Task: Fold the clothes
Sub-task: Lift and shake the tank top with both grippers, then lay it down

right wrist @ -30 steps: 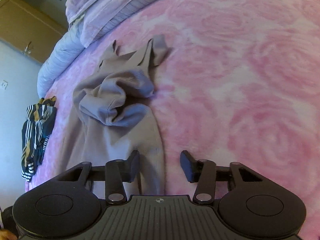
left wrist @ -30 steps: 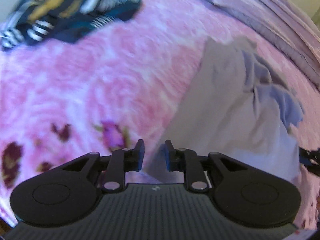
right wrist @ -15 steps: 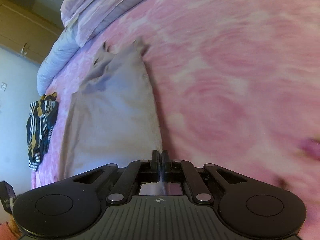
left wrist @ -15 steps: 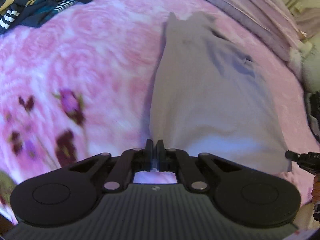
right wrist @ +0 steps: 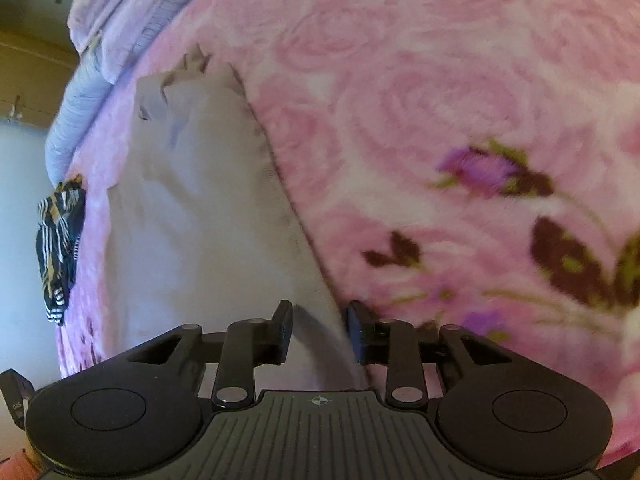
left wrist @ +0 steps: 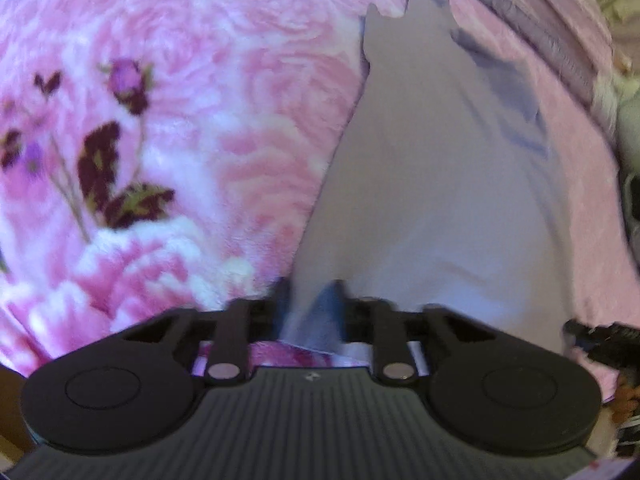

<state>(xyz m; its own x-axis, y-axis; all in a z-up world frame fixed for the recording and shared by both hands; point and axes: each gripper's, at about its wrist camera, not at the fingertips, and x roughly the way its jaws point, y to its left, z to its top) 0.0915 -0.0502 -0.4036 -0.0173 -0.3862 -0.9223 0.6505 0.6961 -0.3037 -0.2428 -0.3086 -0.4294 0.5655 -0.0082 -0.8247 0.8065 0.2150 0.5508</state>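
A pale grey-lilac garment (left wrist: 432,168) lies stretched flat on the pink rose-patterned blanket (left wrist: 224,80), its straps pointing to the far end. My left gripper (left wrist: 310,304) is open at the near left corner of the hem, with a fold of that corner lying loose between its blurred fingers. In the right wrist view the same garment (right wrist: 200,220) runs up the left side. My right gripper (right wrist: 320,328) is open over the near right corner, and the garment's right edge passes between its fingers. The right gripper's tip (left wrist: 600,340) shows at the left wrist view's right edge.
A dark striped piece of clothing (right wrist: 58,248) lies on the blanket (right wrist: 440,80) beyond the garment's left side. A bunched lilac quilt (right wrist: 132,0) runs along the far end of the bed. Wooden cabinets stand behind it.
Both grippers, shut on the hem corners half a second ago, have opened. The garment has been pulled flat and nearer since one second ago, when it lay crumpled.
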